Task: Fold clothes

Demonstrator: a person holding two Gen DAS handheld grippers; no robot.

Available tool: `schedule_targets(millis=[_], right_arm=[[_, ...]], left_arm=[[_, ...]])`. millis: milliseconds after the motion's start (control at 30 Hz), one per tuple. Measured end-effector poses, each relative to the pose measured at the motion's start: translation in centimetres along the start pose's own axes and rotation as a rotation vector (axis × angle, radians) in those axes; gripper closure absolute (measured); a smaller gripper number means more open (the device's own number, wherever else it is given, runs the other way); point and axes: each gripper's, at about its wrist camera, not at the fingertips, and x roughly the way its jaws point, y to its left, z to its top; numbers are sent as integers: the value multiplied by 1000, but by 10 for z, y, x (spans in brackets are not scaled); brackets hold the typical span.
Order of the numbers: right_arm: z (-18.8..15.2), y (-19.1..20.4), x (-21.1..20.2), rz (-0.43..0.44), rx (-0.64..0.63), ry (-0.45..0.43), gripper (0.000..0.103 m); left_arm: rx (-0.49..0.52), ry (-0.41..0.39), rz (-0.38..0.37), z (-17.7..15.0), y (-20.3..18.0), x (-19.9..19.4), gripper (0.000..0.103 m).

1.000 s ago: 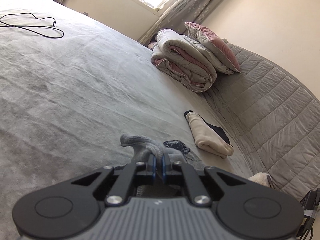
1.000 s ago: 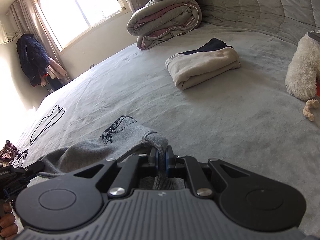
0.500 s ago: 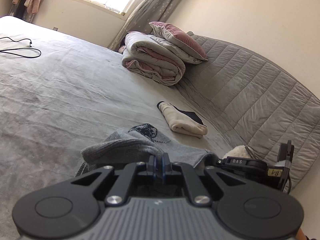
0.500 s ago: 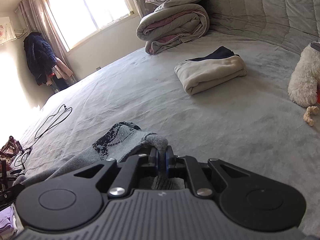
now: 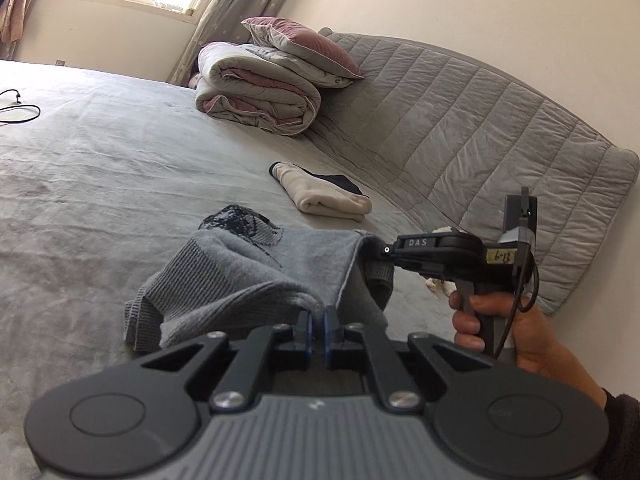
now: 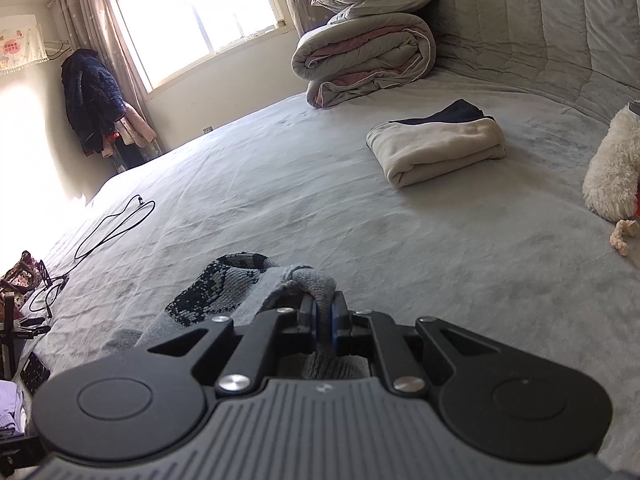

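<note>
A grey knitted sweater point(image 5: 256, 276) with a dark patterned patch lies bunched on the grey bed. My left gripper point(image 5: 318, 330) is shut on a fold of its ribbed edge. The right gripper point(image 5: 376, 252), held in a hand at the right of the left wrist view, pinches another corner of the same sweater. In the right wrist view the right gripper point(image 6: 324, 320) is shut on a hump of the grey sweater point(image 6: 240, 292), whose dark patch lies just left of the jaws. Most of the garment is hidden below both gripper bodies.
A folded cream and dark garment point(image 5: 324, 196) point(image 6: 436, 144) lies farther up the bed. A rolled duvet with a pillow point(image 5: 264, 88) point(image 6: 364, 56) sits by the padded headboard point(image 5: 460, 136). A white plush toy point(image 6: 612, 168) lies right, a black cable point(image 6: 112, 232) left.
The left gripper has swung right with its sweater fold and rolled, so the right gripper and its hand have come into its view. The right gripper barely moved; the sweater has bunched between them.
</note>
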Motion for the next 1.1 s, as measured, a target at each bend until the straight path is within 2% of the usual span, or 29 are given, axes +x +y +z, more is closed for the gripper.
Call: schedule_targets(millis=[200,500,700,767,833,900,1100], right_arm=[[-3,3,-2,1,0,-5,94],[-5,2,0,-4,1,3,94],[-7,-1,1,-11,3,16,93],[-8,-3,1,-12,3,19,93],[-8,-4,0,-12,-2,18,93],[-8,-6,0,-12,-5,22,93],[-9,-14,-2,-4,3,35,93]], left_arm=[[69,80,-25,-9,-10,7,98],[145,219,-20,-19,-15,21,98],[96,242,-27,-13,-5,21,96],[93,230,-28,-8,-3,19,88],[87,203,-30,-4,0,16,75],[79,172,-32,2,3,14,67],[-2,93,25,21,20,17,55]])
